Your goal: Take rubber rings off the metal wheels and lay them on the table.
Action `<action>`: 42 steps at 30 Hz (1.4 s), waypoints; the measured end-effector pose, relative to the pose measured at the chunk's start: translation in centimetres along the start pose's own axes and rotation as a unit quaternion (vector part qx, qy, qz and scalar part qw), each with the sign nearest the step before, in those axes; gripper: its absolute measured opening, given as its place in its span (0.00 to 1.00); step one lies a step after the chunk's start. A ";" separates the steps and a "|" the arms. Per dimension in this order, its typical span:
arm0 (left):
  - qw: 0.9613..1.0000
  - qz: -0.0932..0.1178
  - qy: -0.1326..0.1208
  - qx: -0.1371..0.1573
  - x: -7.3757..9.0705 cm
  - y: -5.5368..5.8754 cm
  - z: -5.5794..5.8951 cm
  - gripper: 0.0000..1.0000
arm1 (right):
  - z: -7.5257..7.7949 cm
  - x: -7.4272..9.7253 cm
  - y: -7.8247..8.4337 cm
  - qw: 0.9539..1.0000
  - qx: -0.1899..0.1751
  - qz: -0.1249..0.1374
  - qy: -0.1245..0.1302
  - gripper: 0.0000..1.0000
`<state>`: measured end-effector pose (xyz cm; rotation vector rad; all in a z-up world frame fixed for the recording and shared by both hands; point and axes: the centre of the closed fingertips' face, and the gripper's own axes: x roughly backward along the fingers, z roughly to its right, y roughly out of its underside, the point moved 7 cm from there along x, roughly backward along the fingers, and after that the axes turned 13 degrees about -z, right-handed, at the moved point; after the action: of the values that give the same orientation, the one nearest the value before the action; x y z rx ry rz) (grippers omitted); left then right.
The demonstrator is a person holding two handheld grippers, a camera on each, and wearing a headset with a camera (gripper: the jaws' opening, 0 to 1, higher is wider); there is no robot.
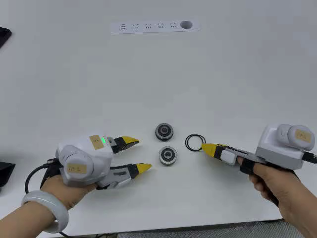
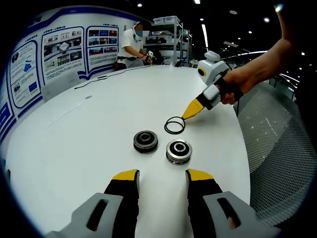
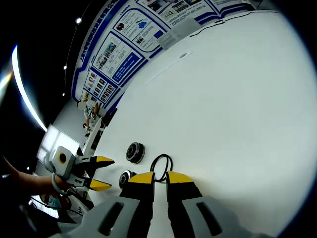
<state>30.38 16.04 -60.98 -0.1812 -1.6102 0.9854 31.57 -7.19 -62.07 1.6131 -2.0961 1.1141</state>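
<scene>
Head view: rubber rings [image 1: 195, 142] lie flat, metal wheels [image 1: 164, 131] bore-up.

The left gripper [image 1: 137, 155] has a rounded white shell, black jaw arms and yellow wedge-shaped tips. Two tan labels [image 1: 77, 168] with faint writing sit on the shell, one beside a small green light [image 1: 104, 141]. A black cable [image 1: 33, 174] loops from its rear. The left hand [image 1: 67, 192] wears a wide, pale, glossy bangle [image 1: 43, 212] at the wrist. The right gripper [image 1: 206, 148] has a boxy white body with a rounded top bearing one tan label [image 1: 303, 135], a black handle and yellow tips. In both gripper views, each jaw is grey and slotted at the base, black in the middle and yellow at the tip.
</scene>
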 end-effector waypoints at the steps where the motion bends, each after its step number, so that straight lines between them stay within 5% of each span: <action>1: 1.000 0.001 -0.001 0.000 0.0 -0.1 0.0 0.38 | 0.0 0.0 -0.1 1.000 0.002 0.001 0.001 0.11; 10: 1.000 0.004 -0.003 0.002 0.1 -0.3 -0.2 0.38 | -0.6 0.0 -0.2 0.997 0.072 -0.023 0.031 0.15; 42: 0.999 0.026 -0.018 0.001 -1.4 -3.6 -2.1 0.29 | -1.8 -1.8 -2.7 0.997 0.070 -0.009 -0.012 0.17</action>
<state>34.01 13.95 -59.73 -0.2057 -1.6445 1.0369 34.19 -4.83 -60.89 1.7118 -2.0548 1.2673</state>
